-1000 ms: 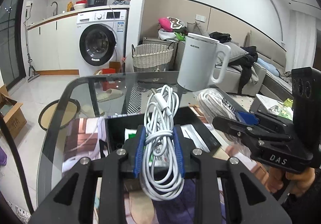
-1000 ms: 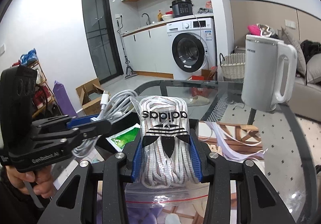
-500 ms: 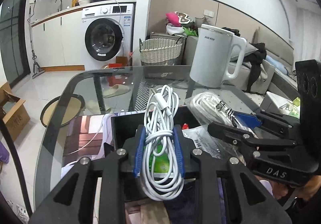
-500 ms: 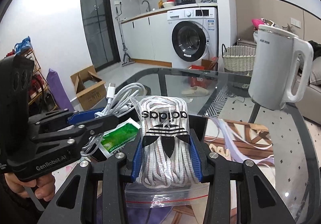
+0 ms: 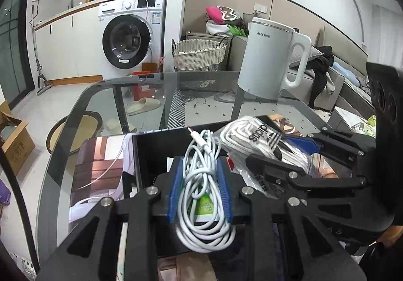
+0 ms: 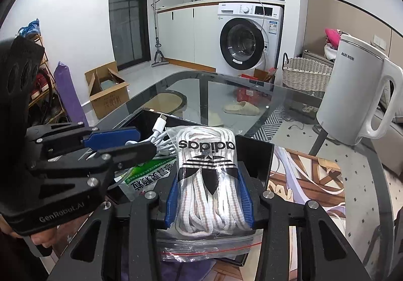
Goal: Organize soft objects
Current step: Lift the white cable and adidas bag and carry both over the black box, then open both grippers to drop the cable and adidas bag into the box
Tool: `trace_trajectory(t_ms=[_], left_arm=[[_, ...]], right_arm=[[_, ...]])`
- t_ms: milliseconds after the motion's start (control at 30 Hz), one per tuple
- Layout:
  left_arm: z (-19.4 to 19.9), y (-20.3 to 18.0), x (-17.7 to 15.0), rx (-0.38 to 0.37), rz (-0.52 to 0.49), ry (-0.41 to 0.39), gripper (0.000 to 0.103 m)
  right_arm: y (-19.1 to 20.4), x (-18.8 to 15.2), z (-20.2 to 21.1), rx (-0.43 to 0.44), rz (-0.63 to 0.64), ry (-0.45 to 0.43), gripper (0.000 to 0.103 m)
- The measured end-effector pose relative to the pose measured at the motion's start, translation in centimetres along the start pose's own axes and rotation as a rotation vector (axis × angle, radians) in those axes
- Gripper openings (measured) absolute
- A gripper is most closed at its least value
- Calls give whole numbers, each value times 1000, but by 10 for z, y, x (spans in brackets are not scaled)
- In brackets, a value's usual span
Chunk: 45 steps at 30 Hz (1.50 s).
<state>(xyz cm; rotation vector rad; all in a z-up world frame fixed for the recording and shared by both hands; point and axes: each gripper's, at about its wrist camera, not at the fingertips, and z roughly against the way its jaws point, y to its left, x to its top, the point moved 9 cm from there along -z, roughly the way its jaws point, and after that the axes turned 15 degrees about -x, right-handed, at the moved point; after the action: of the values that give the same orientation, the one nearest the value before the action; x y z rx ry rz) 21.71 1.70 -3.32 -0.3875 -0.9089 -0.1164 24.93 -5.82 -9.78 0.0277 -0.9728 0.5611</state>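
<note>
My left gripper (image 5: pixel 200 189) is shut on a coiled white USB cable (image 5: pixel 201 195) and holds it above the black box (image 5: pixel 151 150) on the glass table. My right gripper (image 6: pixel 208 199) is shut on a clear zip bag of white shoelaces (image 6: pixel 206 180) with an Adidas logo, also above the box (image 6: pixel 254 155). The bag shows in the left wrist view (image 5: pixel 254 140), just right of the cable. The left gripper (image 6: pixel 113 145) and the cable (image 6: pixel 161 140) show at the left of the right wrist view. A green packet (image 6: pixel 148 175) lies inside the box.
A white AUX kettle (image 5: pixel 269 59) stands on the far right part of the glass table (image 5: pixel 206 89). A printed mat (image 6: pixel 307 175) lies under the box. Beyond the table are a washing machine (image 5: pixel 131 36), a wicker basket (image 5: pixel 199 54) and a cardboard box (image 6: pixel 108 89).
Both grippers have moved forward and down over the black box, each still holding its item. The shoelace bag now sits closer beside the cable.
</note>
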Motion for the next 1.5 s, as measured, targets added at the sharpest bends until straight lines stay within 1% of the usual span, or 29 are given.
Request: trace_trajectory(t_ms=[67,200,367,467,533,667,733,800,833,900,933,1000,1033,1167,1200,1233,1300,1367,1433,1467,1500], left_arm=[[1,1,-1,-4,7,-3,24],[0,4,-2,-23,28,-6,24],[1,4,-3,-31,25,-4,26],[8,4,-4,-32,31,-9,26],[13,6,-5,-29,32,-15,26],[14,10,-6,-32,47,-26,26],[13,10,-6,-32,47,-27,26],[12,9,-5,-39,49,-30,26],[11,10,-5,-38,47,-31,26],[11,10,-6,-42,46,-34,26],[11,11,-5,-46,50,-37,26],[11,11,-5,-49,55,-40,26],[10,11,-5,-48,54,-39,26],[5,9,-4,-45,51,-36,26],[4,8,-4,-42,45,-34,26],[2,7,-4,-41,41,-32,26],[0,4,-5,-33,30,-24,27],[0,1,-5,-26,14,-20,35],[1,-2,-6,-30,18,-16,46],[3,-2,-6,-14,14,-16,46],[5,1,-6,27,2,-17,49]], right_arm=[[2,2,-1,1,1,6,41],[4,3,-6,9,6,19,41],[8,3,-11,-5,33,21,41],[13,4,-10,5,28,20,41],[18,7,-7,33,26,11,41],[20,5,-11,12,58,4,41],[21,3,-9,4,88,-1,45],[16,3,0,-3,106,-27,54],[13,2,4,-2,108,-33,57],[2,0,16,3,96,-52,70],[-5,-1,21,3,82,-56,72],[-17,-4,26,16,47,-53,79],[-23,-5,27,25,23,-51,80],[-36,-3,28,17,-31,-51,80],[-39,-2,27,-1,-35,-52,84],[-40,-3,24,-19,-33,-43,85],[-34,-7,20,-3,-13,-23,85],[-26,-6,15,-27,20,-30,85],[-22,-6,8,-49,34,-18,85],[-21,-6,5,-52,35,-12,85],[-20,-6,2,-59,33,-9,86]])
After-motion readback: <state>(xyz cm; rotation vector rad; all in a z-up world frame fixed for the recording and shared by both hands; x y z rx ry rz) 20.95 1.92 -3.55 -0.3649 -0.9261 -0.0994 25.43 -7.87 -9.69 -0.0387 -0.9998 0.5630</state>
